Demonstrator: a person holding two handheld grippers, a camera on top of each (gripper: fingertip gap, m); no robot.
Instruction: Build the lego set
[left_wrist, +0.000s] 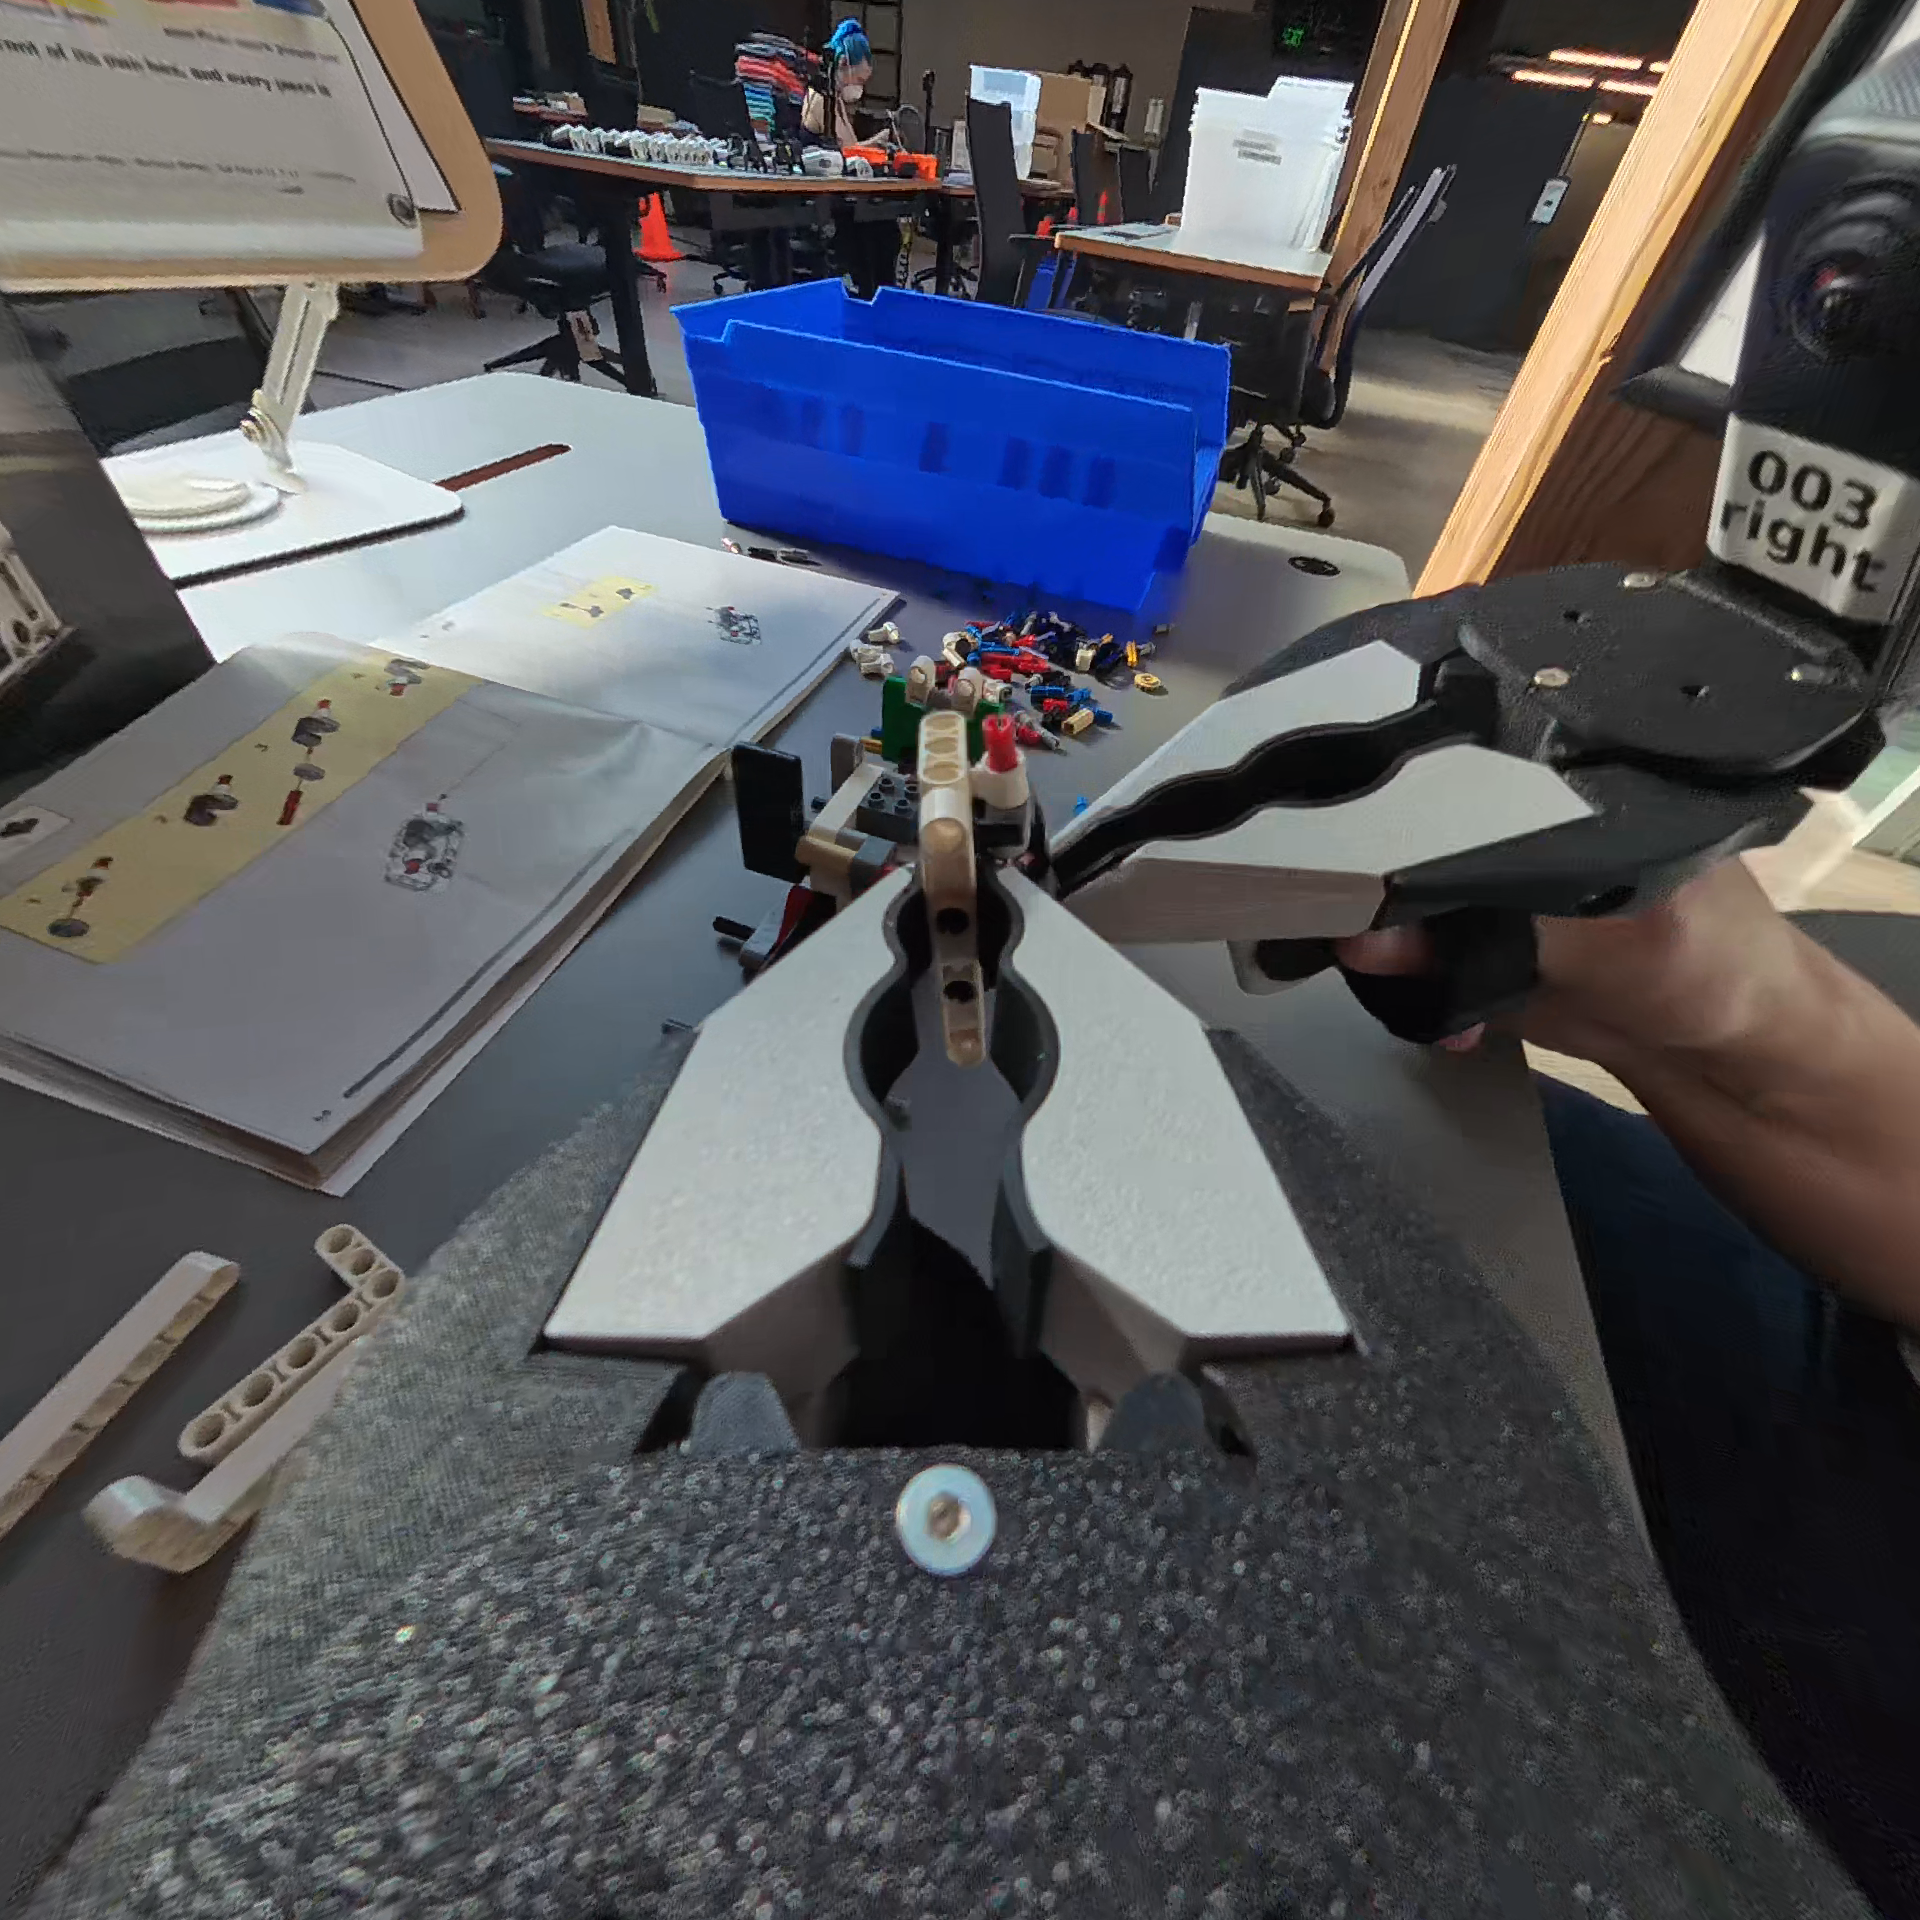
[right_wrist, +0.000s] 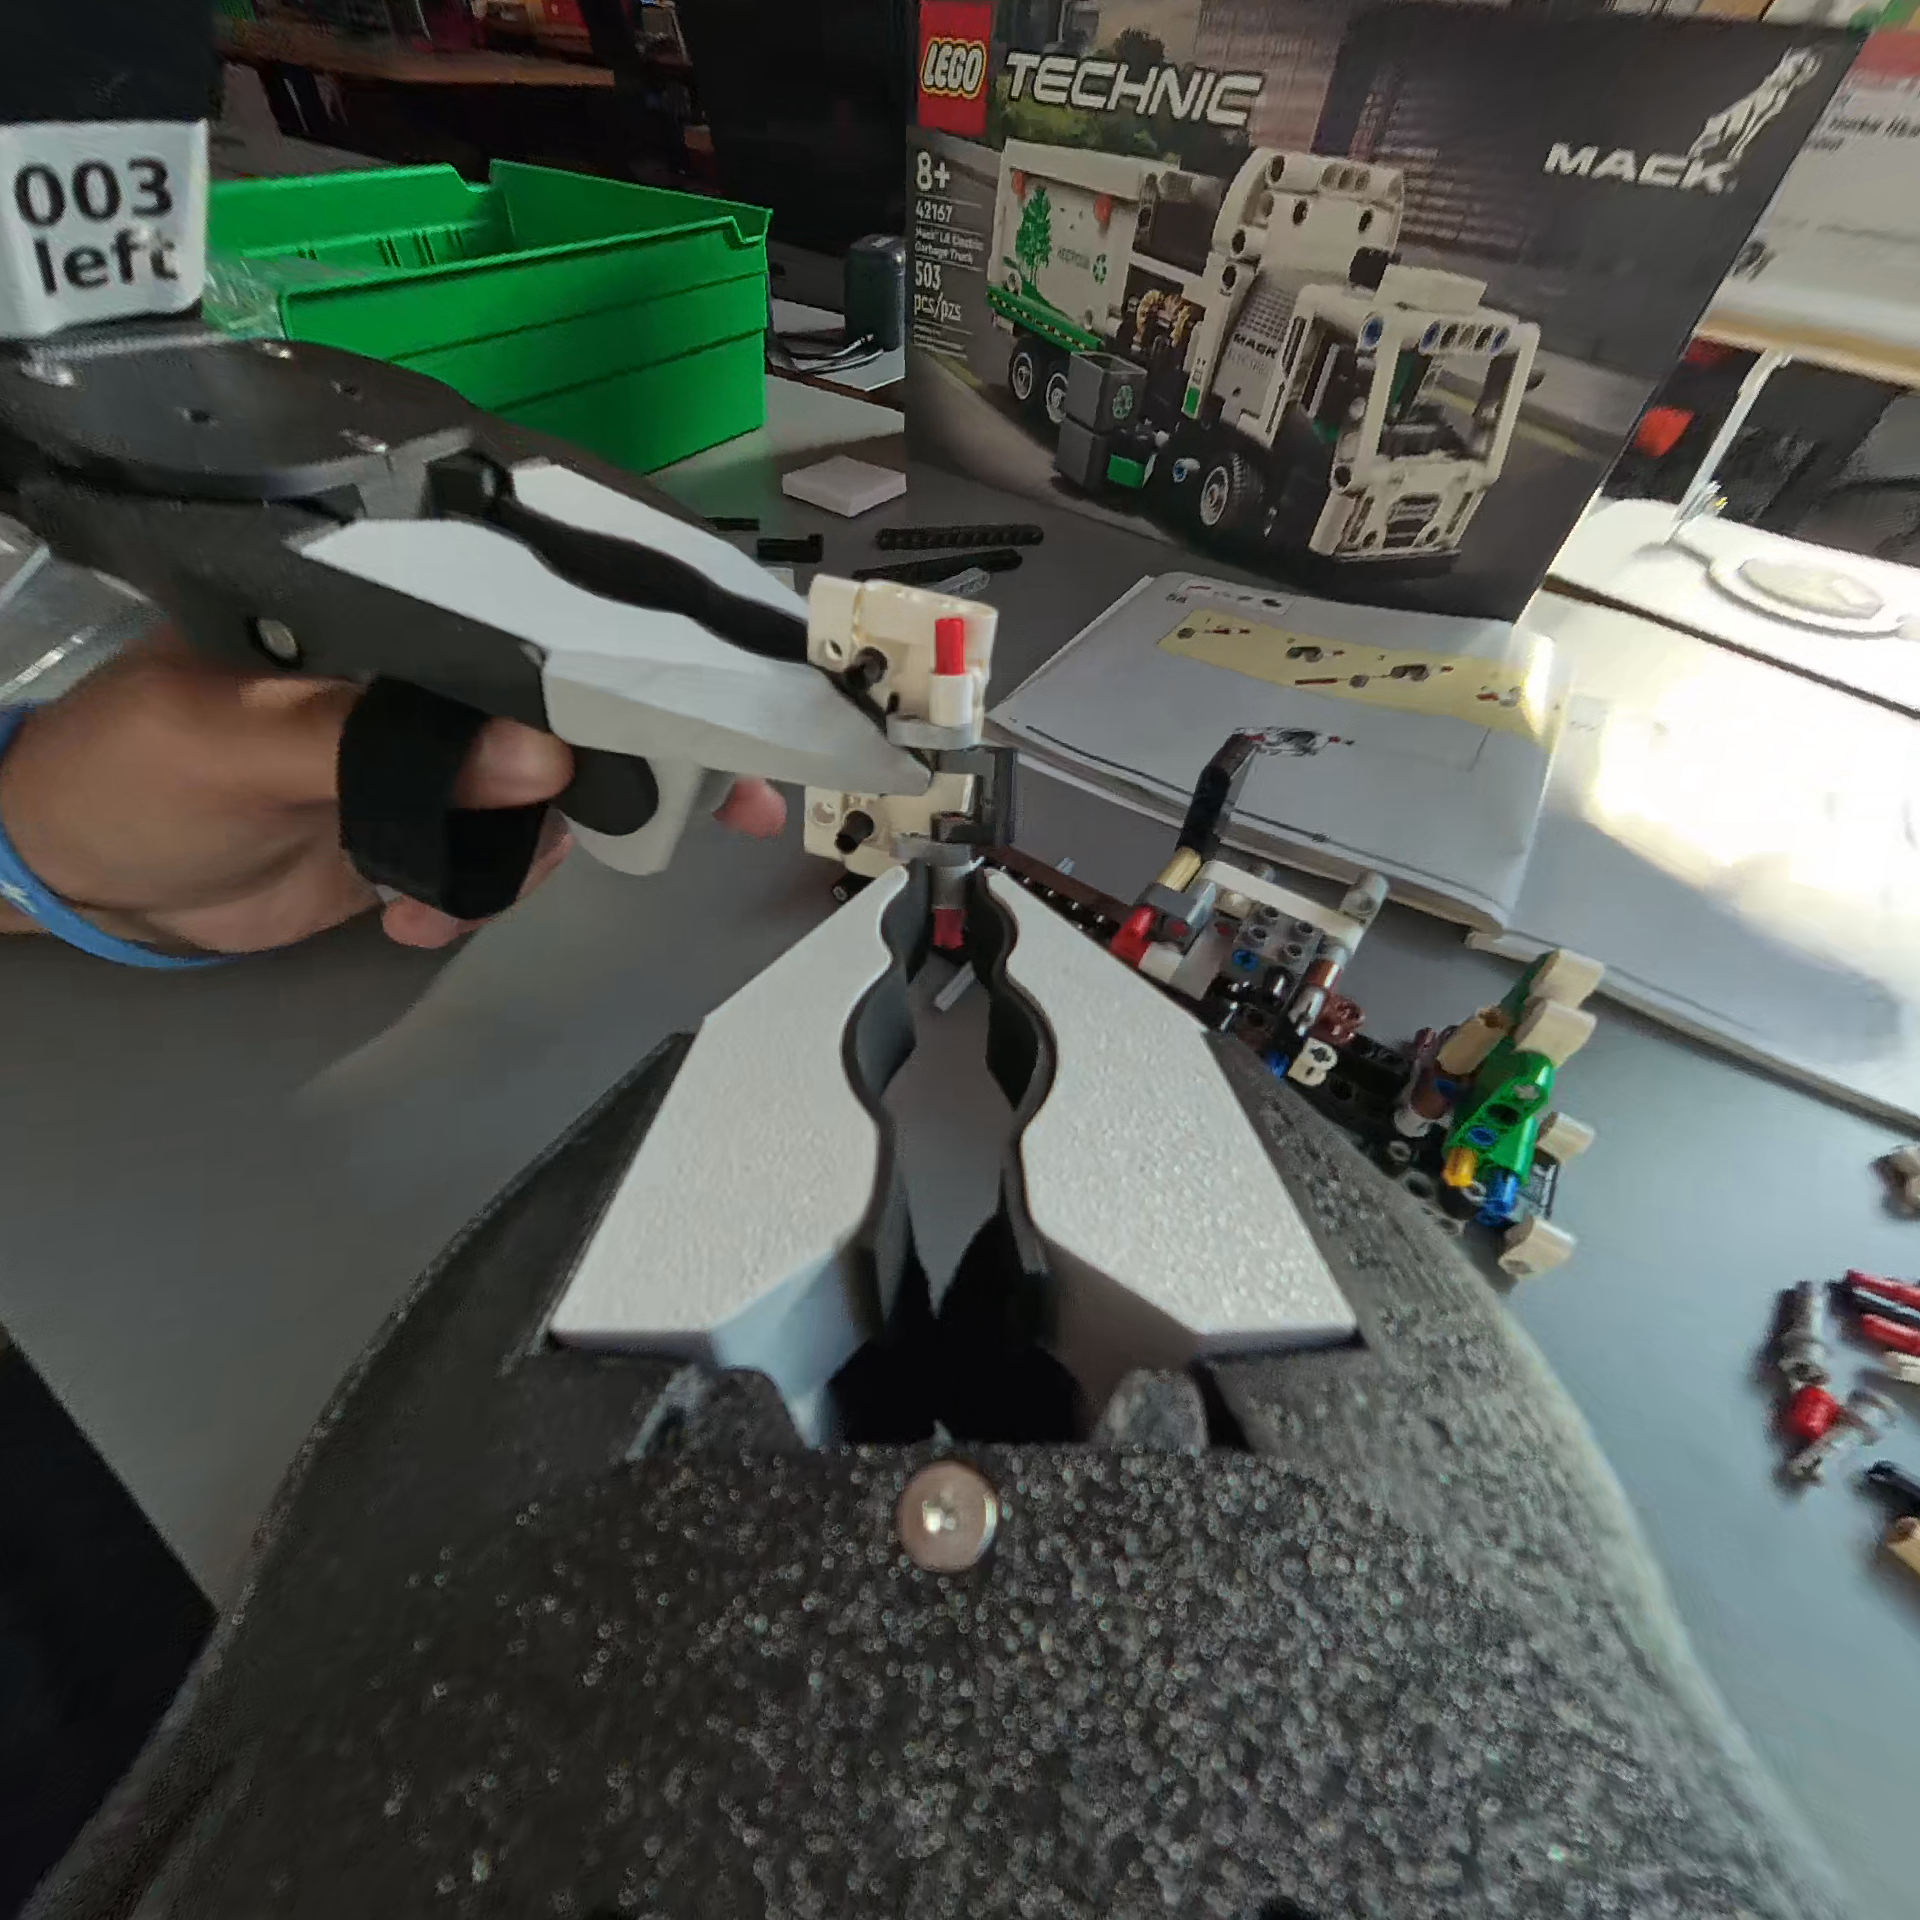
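Both grippers pinch one small white brick assembly (right_wrist: 902, 717) (left gripper (left_wrist: 951, 914) its beam, right gripper (right_wrist: 940, 914) the red-tipped pin), so twisting could pop the pin loose.

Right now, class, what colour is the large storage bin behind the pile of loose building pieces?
Bright blue storage bin; the left wrist view shows it best.

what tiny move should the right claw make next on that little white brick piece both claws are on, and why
Probably a short, straight push of the right claw toward the small white brick sub-assembly. Its tips pinch a red-tipped grey pin under that piece, while the left claw clamps the piece's tan holed beam, bracing it. The pin looks only partly seated, though I can't be sure.
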